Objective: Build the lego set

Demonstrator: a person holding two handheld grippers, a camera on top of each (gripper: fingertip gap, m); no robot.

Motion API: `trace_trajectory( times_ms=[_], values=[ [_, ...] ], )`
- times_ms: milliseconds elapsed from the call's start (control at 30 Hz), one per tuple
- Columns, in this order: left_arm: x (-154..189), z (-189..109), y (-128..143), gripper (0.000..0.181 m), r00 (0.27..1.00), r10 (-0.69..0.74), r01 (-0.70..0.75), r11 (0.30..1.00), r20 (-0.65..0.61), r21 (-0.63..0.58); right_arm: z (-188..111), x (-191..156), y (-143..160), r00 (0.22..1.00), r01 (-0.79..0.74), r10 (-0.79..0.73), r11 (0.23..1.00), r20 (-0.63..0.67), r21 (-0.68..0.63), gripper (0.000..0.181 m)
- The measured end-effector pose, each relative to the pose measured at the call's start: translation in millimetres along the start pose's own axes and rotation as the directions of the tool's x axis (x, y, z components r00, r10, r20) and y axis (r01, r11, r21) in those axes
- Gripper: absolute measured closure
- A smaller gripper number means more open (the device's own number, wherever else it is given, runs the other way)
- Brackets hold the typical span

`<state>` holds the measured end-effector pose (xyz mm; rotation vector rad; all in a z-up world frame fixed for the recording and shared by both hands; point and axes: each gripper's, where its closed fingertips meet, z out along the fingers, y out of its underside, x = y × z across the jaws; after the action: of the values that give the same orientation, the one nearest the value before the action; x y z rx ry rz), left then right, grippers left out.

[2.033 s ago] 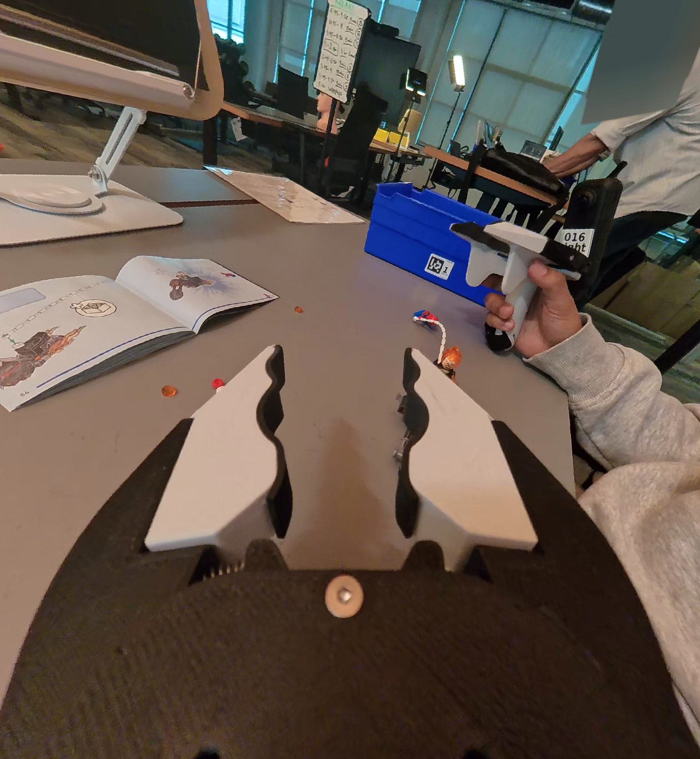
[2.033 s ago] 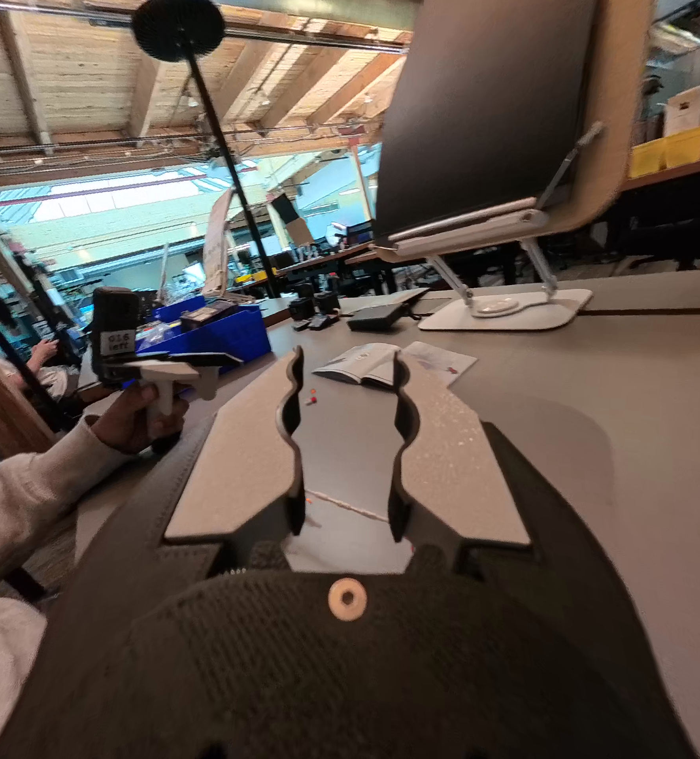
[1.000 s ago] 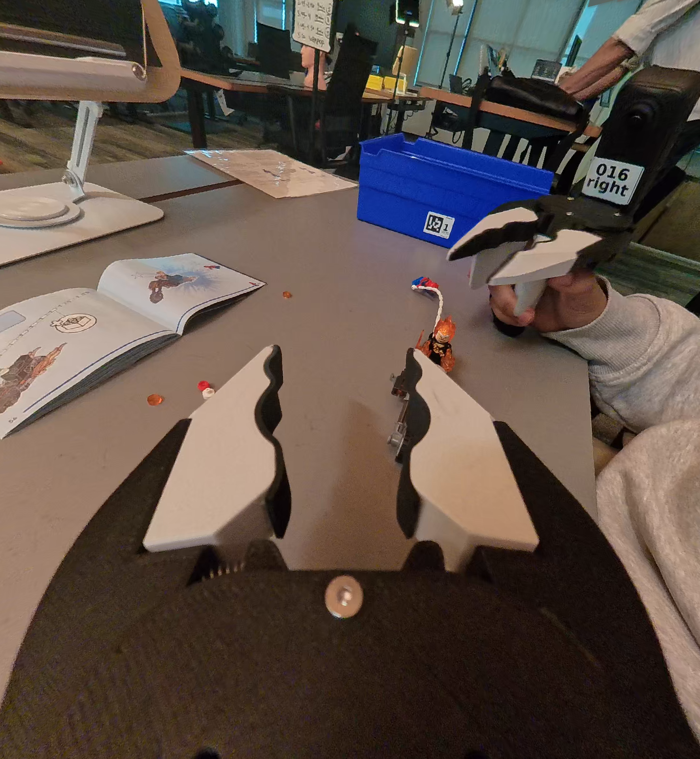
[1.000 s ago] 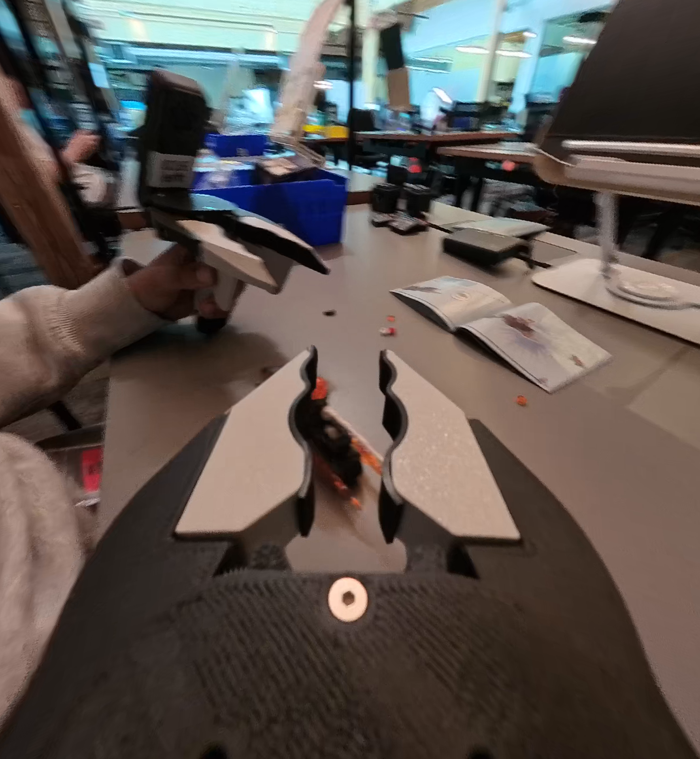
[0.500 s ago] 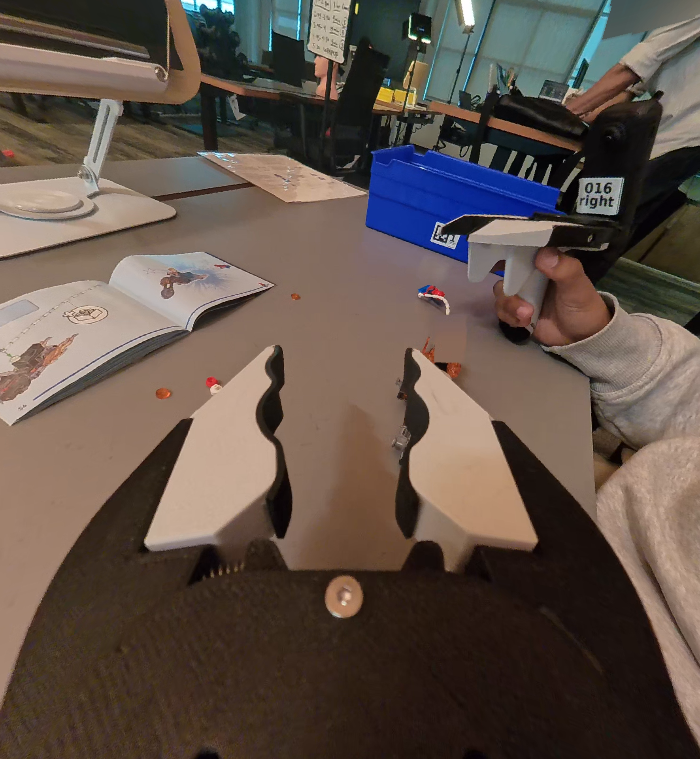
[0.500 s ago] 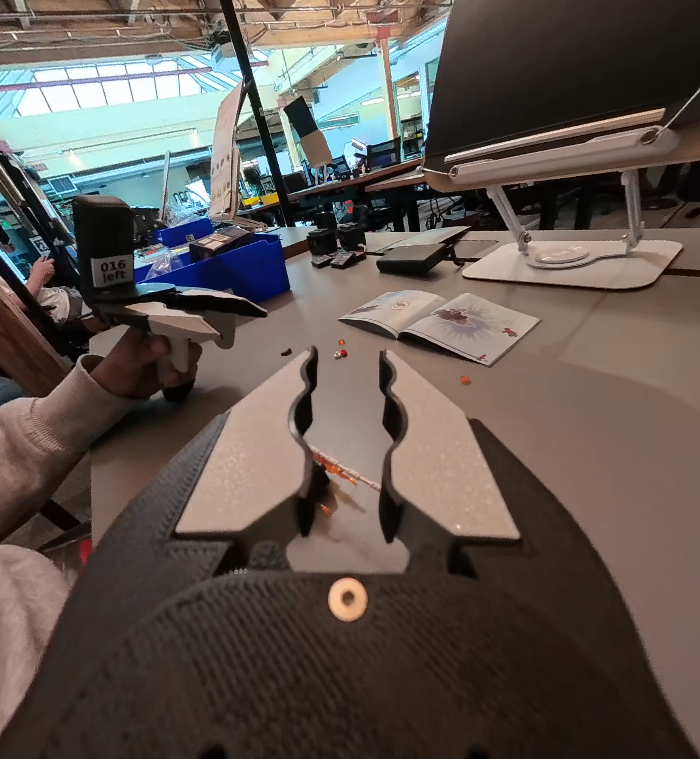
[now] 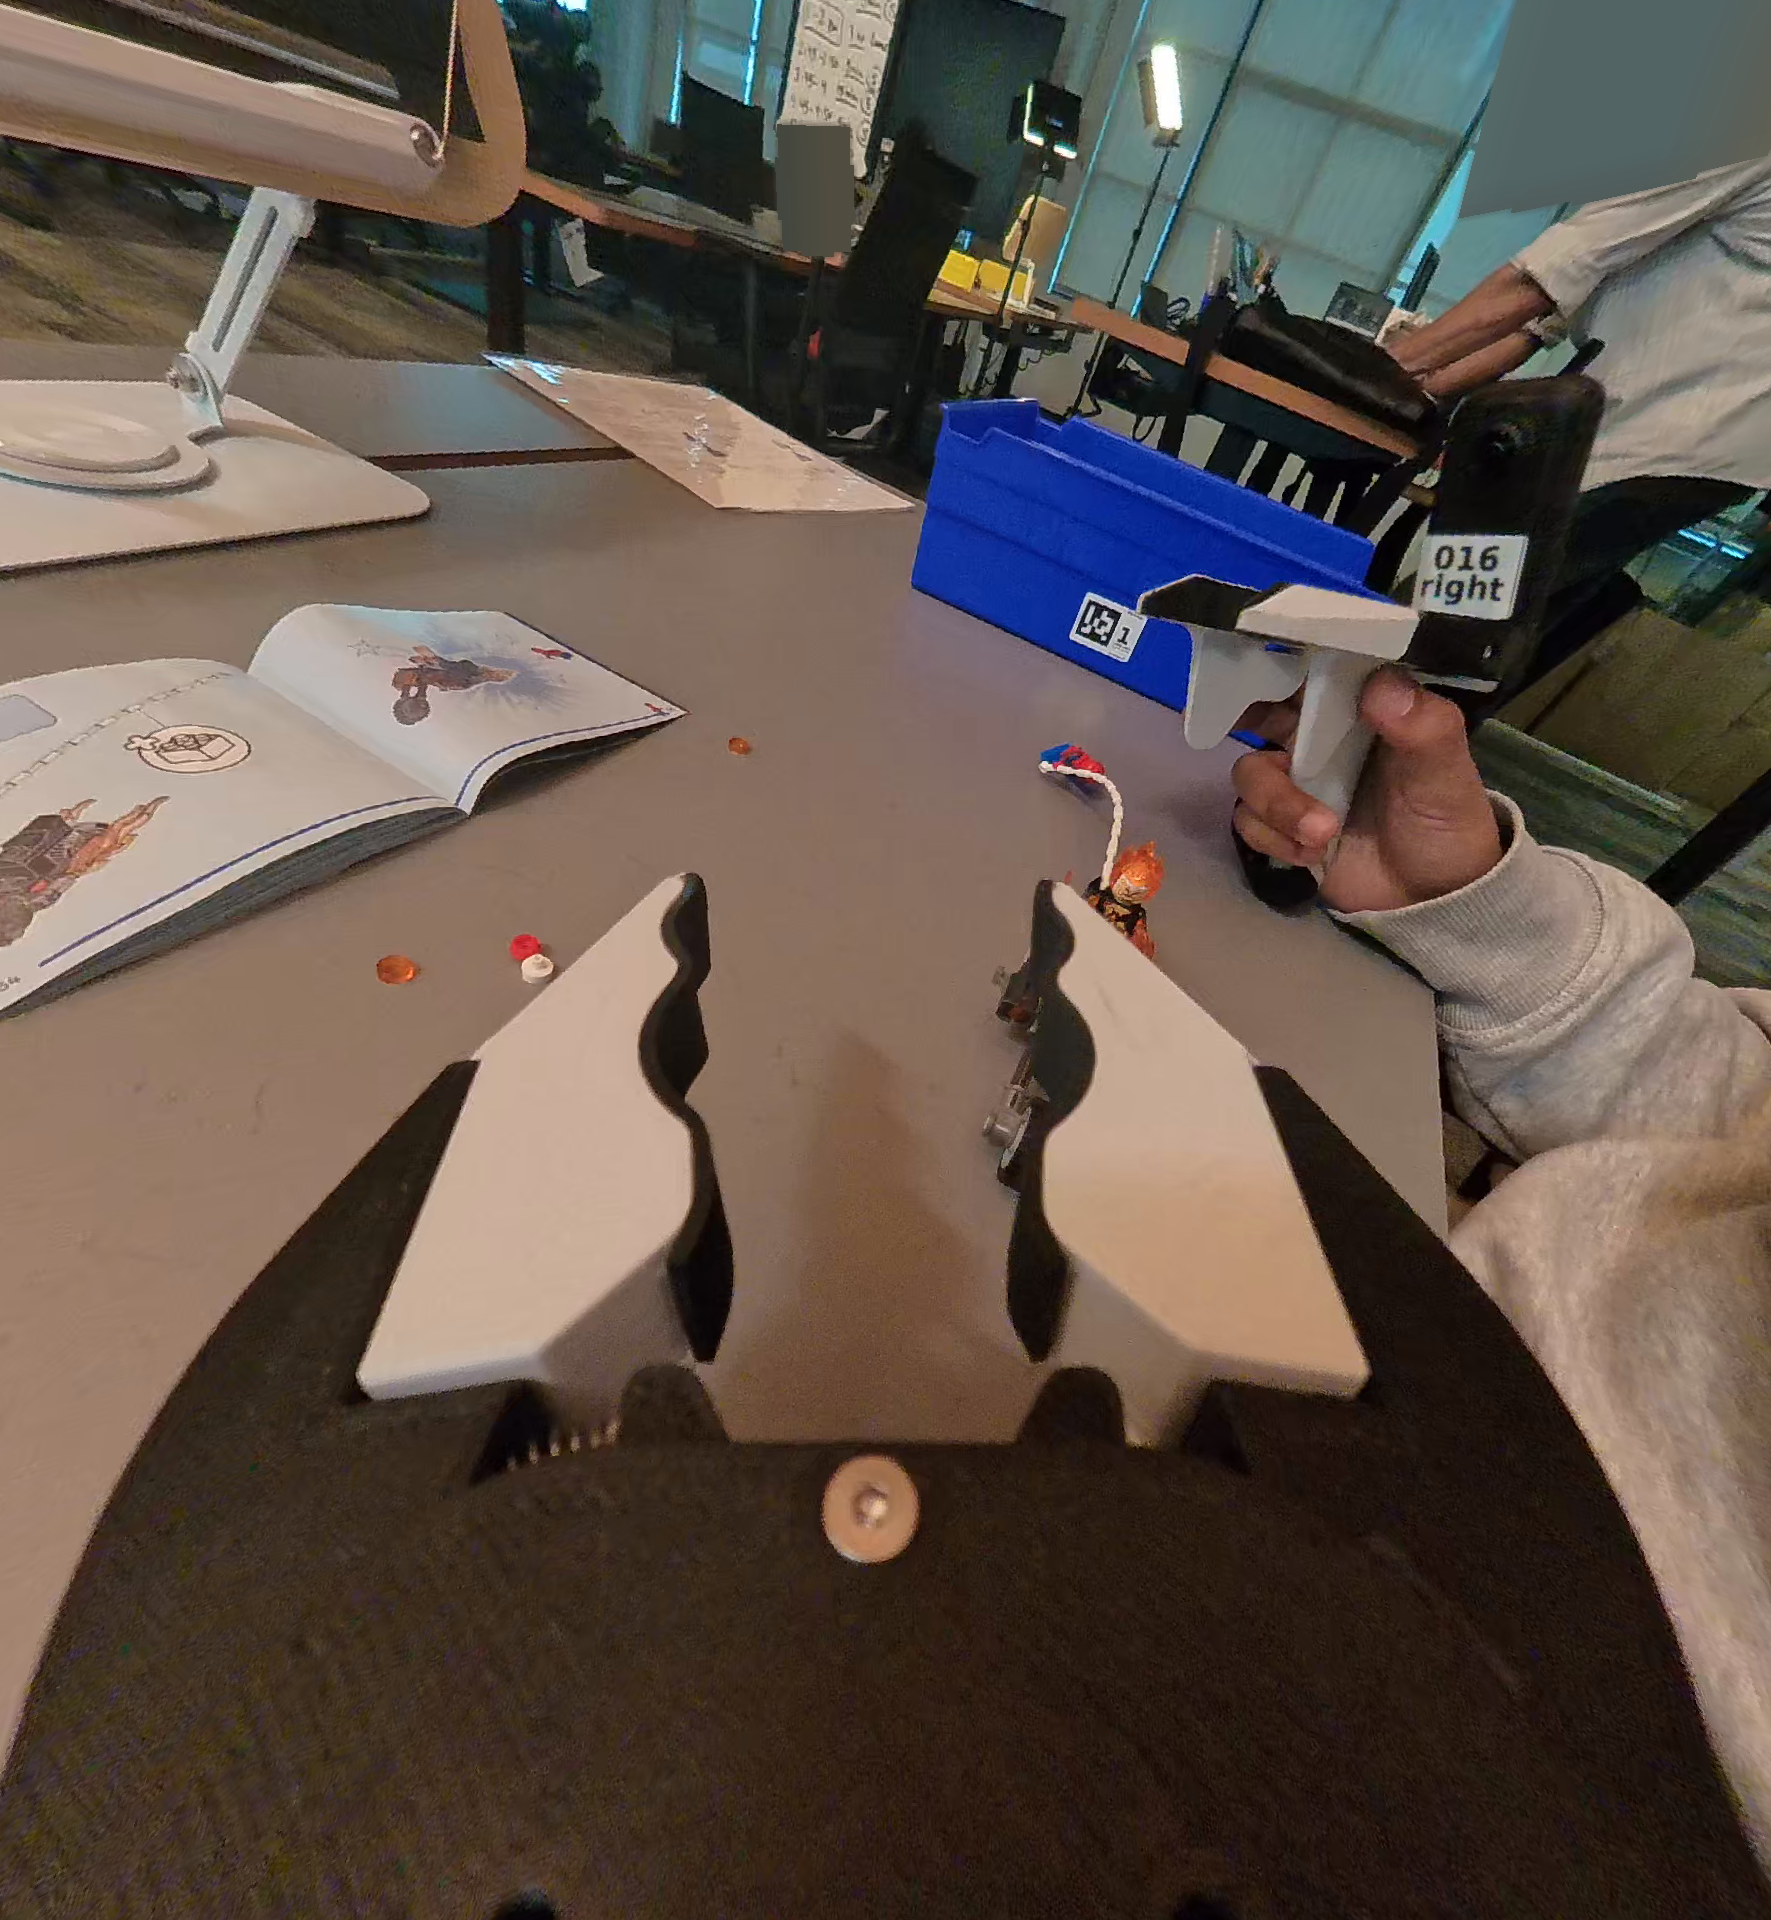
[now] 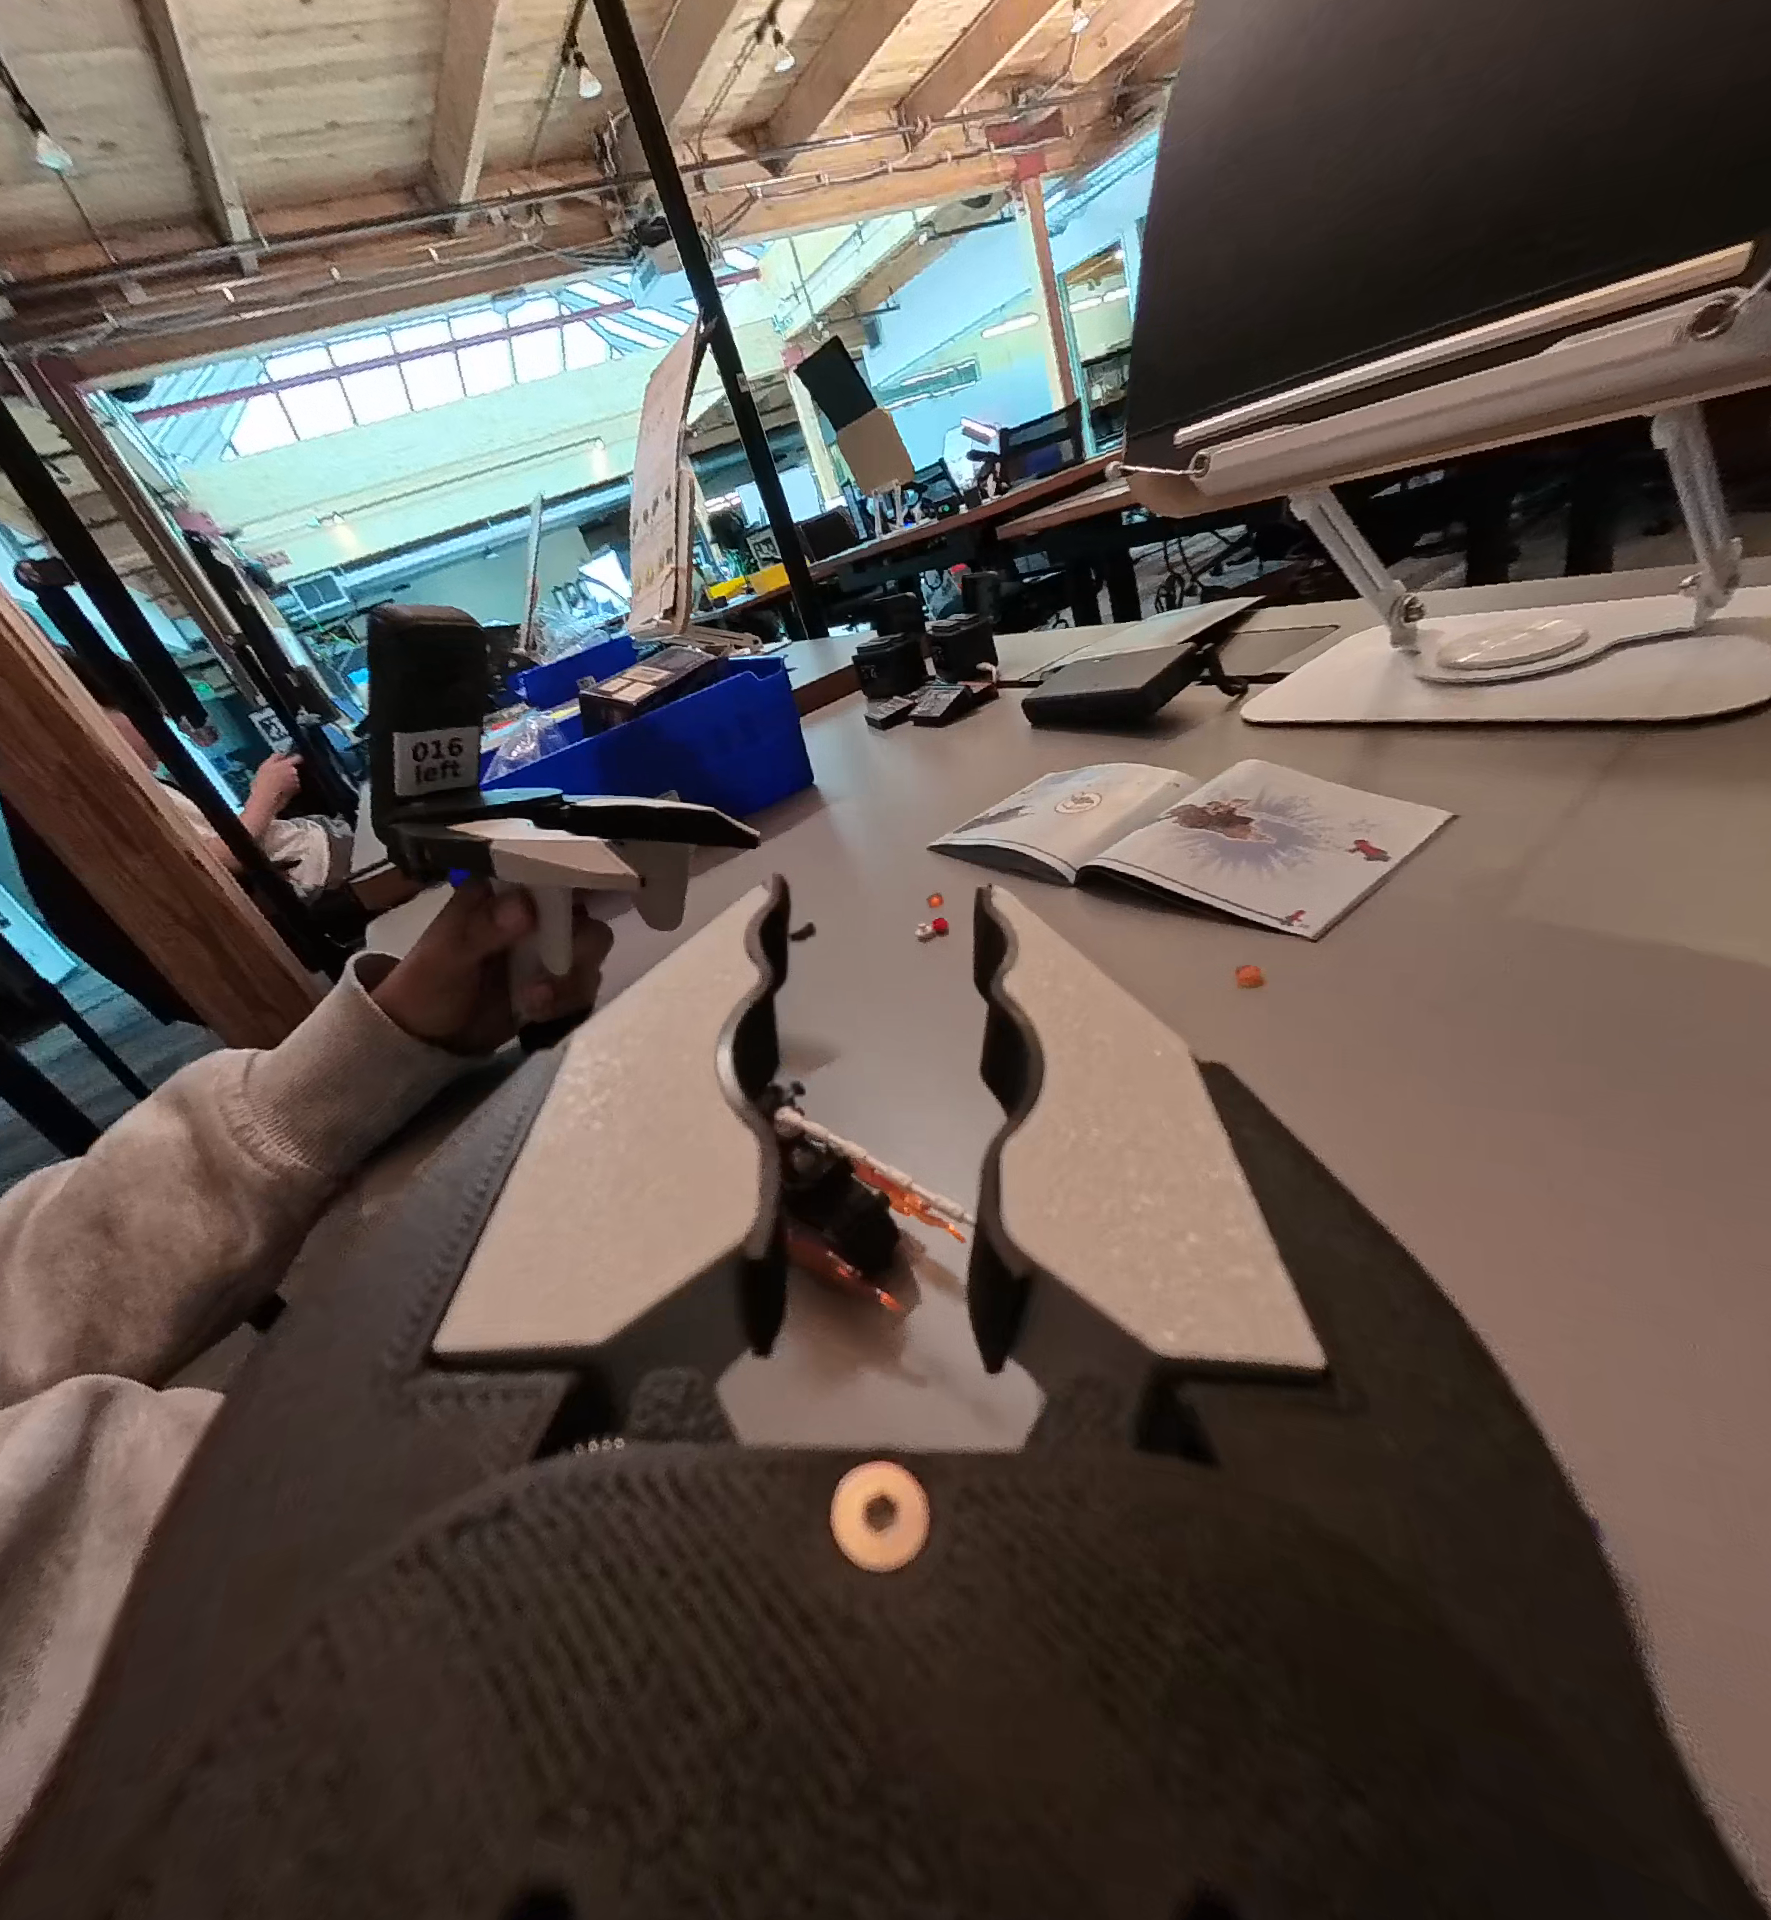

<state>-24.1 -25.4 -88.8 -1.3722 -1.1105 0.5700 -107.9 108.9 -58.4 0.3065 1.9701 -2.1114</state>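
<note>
Your left hand-held gripper [image 7: 865, 904] hovers spread wide and empty above the grey table [image 7: 819, 644]. Your right hand-held gripper [image 8: 876, 909] is parted too, gripping nothing. The lego build [image 8: 839, 1210] sits on the table between its fingers, beside the left one.

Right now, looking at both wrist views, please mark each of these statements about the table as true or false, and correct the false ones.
1. The instruction booklet lies open on the grey table. True.
2. The left gripper is shut on the flame-headed minifigure. False: its jaws stand open and empty, and the minifigure stands on the table beside its right finger.
3. The blue bin sits on the table beyond the minifigure. True.
4. The right gripper is shut. False: its jaws stand apart, with the black and orange lego model on the table seen between them.
5. A white string leads from the minifigure to a small red and blue figure. True.
</note>
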Motion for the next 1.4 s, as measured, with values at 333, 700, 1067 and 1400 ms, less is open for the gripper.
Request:
trace_trajectory(
  times_ms=[333,700,1067,1400],
  values=[
    [1,0,0,0.121,1.000,0.000,0.000,1.000,-0.005,-0.003,0,-1,0,0.999,-0.031,0.031,1.000,0.014,0.002,0.144],
    [14,3,3,0.115,0.997,0.056,-0.057,0.998,-0.050,-0.022,2,0,1,0.999,-0.040,0.040,0.999,0.012,-0.001,0.143],
    [32,11,13,0.111,0.987,0.108,-0.118,0.990,-0.118,-0.082,2,-1,1,0.999,-0.043,0.043,0.999,0.014,-0.001,0.143],
    [29,11,13,0.111,0.991,0.072,-0.082,0.993,-0.114,-0.085,2,-1,1,0.999,-0.051,0.051,0.999,0.020,0.002,0.143]
  ],
)
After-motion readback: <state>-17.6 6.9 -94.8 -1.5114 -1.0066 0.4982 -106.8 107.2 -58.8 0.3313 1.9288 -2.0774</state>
